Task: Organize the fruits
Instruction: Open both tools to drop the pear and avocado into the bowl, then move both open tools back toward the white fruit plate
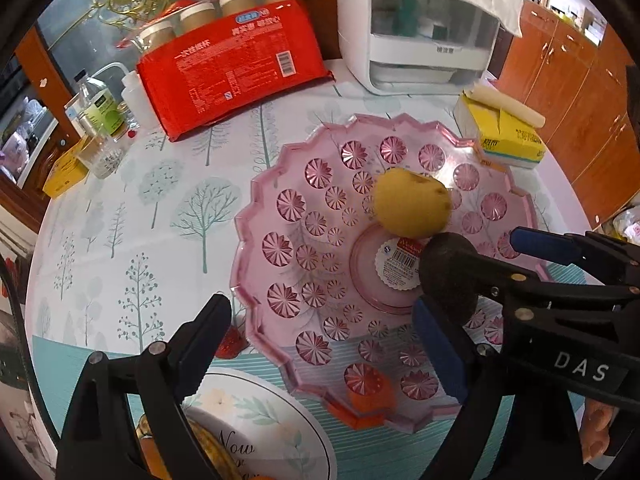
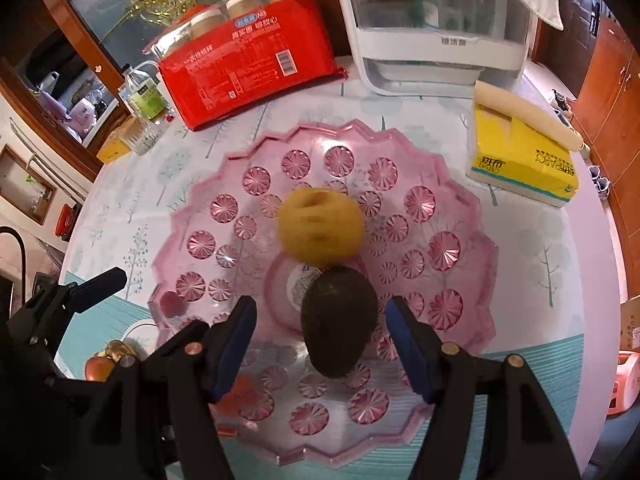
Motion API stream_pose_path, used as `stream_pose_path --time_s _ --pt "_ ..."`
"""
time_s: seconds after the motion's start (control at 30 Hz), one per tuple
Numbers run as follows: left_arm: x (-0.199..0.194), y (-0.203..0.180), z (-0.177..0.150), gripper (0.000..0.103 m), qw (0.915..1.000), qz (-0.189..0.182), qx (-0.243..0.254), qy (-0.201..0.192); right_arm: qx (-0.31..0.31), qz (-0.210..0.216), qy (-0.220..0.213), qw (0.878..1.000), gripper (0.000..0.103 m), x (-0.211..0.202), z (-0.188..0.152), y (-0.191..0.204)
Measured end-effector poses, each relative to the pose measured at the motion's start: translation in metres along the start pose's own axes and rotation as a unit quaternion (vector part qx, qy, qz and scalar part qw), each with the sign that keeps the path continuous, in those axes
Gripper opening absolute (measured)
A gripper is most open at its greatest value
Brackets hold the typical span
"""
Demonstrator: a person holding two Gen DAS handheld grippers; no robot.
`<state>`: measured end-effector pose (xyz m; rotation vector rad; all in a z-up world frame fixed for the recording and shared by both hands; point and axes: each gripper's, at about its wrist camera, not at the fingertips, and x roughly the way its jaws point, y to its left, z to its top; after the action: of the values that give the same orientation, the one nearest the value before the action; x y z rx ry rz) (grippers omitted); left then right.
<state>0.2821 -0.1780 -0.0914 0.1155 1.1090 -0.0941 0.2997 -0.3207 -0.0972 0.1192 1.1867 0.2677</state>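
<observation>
Avocado (image 2: 339, 322) sits on the pink plate (image 2: 472, 208), near its centre, lying between the fingers of the right gripper (image 2: 322, 344). Jaws spread wide, clear gaps on both sides of the fruit, no contact visible. In the left wrist view the same avocado (image 1: 450, 276) shows between the right gripper's blue pads (image 1: 438, 350). Yellow fruit (image 2: 321, 226) is on the plate right behind the avocado, touching or nearly so; slightly blurred. Left gripper (image 1: 320, 344) hangs over the plate's near-left edge, jaws wide apart, holding nothing. Further out on the worktop (image 2: 576, 280): red cup pack (image 2: 252, 74) at the back left, white appliance (image 2: 436, 40) behind the plate, yellow tissue box (image 2: 520, 156) to the right.
</observation>
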Motion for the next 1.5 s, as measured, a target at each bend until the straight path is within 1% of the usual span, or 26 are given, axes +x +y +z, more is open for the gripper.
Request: stream_pose_path --time_s 0.5,0.93,1.2,1.33,1.5 --pt "-0.023 0.007 -0.014 0.091 0.9997 0.006 -0.016 -0.016 0.005 -0.017 -0.014 1.0 0.068 -0.018 -0.011 -0.003" --pt "-0.063 0.021 -0.032 0.091 0.9985 0.012 -0.033 -0.043 0.012 -0.017 -0.029 0.999 0.068 -0.042 -0.031 0.003" --pt "-0.094 0.05 -0.053 0.091 0.9964 0.021 -0.057 -0.059 0.012 -0.014 -0.041 0.999 0.068 -0.065 -0.047 0.014" --pt "-0.109 0.069 -0.063 0.092 0.995 0.02 -0.071 -0.067 0.009 -0.018 -0.043 0.999 0.068 -0.073 -0.058 0.022" --pt "-0.123 0.09 -0.075 0.093 0.994 0.018 -0.075 -0.077 0.01 -0.03 -0.049 0.998 0.068 -0.084 -0.071 0.032"
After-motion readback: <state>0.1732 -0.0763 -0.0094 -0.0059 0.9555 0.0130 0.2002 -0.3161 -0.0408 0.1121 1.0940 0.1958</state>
